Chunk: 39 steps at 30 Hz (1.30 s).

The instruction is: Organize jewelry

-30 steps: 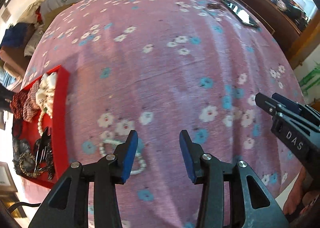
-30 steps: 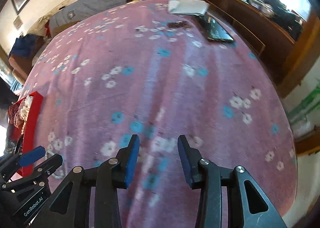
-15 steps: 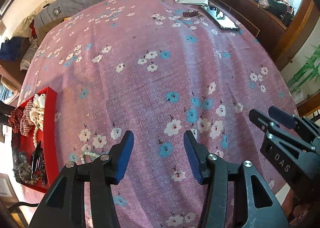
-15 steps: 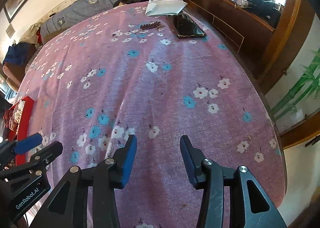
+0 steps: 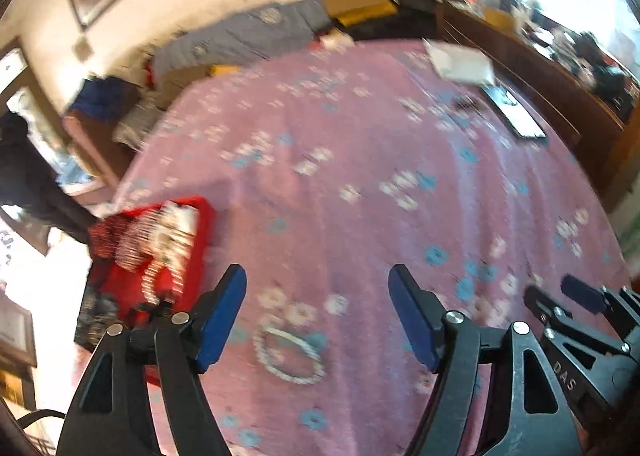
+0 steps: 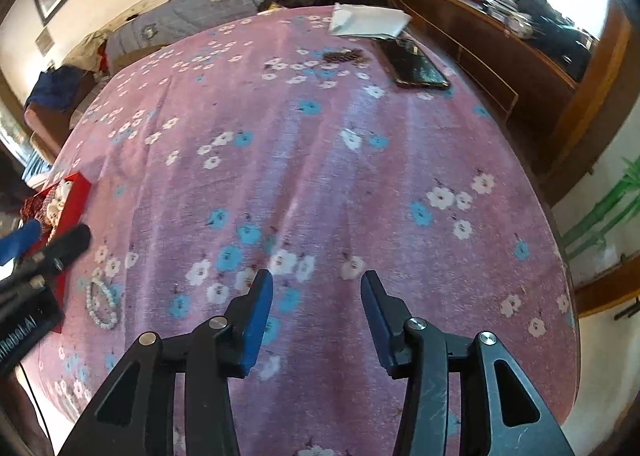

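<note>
A white pearl bracelet [image 5: 290,354] lies on the pink flowered cloth [image 5: 360,160], just below and between the fingers of my left gripper [image 5: 316,304]. That gripper's jaws are opening and hold nothing. The bracelet [image 6: 102,304] also shows at the left of the right wrist view. A red jewelry tray [image 5: 198,252] with beads, chains and patterned pieces sits left of it. My right gripper [image 6: 316,304] hovers open and empty over bare cloth, right of the left gripper [image 6: 40,248]. The left wrist view is blurred.
At the far right of the cloth [image 6: 320,160] lie a dark phone [image 6: 416,68], white paper [image 6: 366,22] and a small dark trinket [image 6: 344,56]. A wooden sideboard [image 6: 500,56] runs along the right. Folded clothes [image 6: 192,16] sit at the back.
My left gripper rose and tilted up, and its jaws spread wider. The bracelet, earlier beside the left finger, now lies between the fingers. The right gripper barely moved.
</note>
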{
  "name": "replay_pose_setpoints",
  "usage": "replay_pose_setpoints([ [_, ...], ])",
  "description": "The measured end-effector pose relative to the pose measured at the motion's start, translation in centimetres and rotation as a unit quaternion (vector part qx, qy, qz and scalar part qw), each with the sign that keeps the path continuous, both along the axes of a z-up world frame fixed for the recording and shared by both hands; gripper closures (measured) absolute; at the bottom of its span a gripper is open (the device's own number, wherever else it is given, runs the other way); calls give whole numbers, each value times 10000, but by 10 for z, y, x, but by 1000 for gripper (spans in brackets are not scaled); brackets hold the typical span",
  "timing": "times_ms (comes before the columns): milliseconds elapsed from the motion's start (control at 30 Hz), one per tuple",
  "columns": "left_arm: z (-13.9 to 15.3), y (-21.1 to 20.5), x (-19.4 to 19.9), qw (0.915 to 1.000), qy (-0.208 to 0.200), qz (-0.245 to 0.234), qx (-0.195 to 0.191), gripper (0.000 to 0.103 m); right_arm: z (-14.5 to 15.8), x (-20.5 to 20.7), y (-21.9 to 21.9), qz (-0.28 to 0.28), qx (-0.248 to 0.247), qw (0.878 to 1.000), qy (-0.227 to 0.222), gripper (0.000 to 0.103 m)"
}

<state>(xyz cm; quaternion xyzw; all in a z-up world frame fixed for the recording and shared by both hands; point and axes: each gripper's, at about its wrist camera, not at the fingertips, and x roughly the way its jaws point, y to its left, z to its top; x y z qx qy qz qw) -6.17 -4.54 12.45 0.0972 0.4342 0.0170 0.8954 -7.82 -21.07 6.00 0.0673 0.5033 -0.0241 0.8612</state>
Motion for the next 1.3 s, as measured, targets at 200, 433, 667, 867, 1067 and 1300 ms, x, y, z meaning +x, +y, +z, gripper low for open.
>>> replay_pose_setpoints([
  [200,41,26,-17,9912,-1240,428,193,13,5,13,20,281,8,9996,-78,53],
  [433,74,38,-24,9785,-1957,536,381,2,10,26,50,675,49,9976,-131,53],
  [667,70,37,-19,9805,-1779,590,587,2,11,29,61,731,115,9972,-129,52],
  [867,36,24,-5,9967,-662,240,400,2,6,24,49,500,162,9986,-29,52],
  [1067,-4,-6,-11,9991,20,-285,300,2,-11,10,14,-108,86,9997,209,49],
  [1300,-33,-32,-12,9954,637,-700,155,2,-29,-5,-9,-447,83,9977,506,49],
])
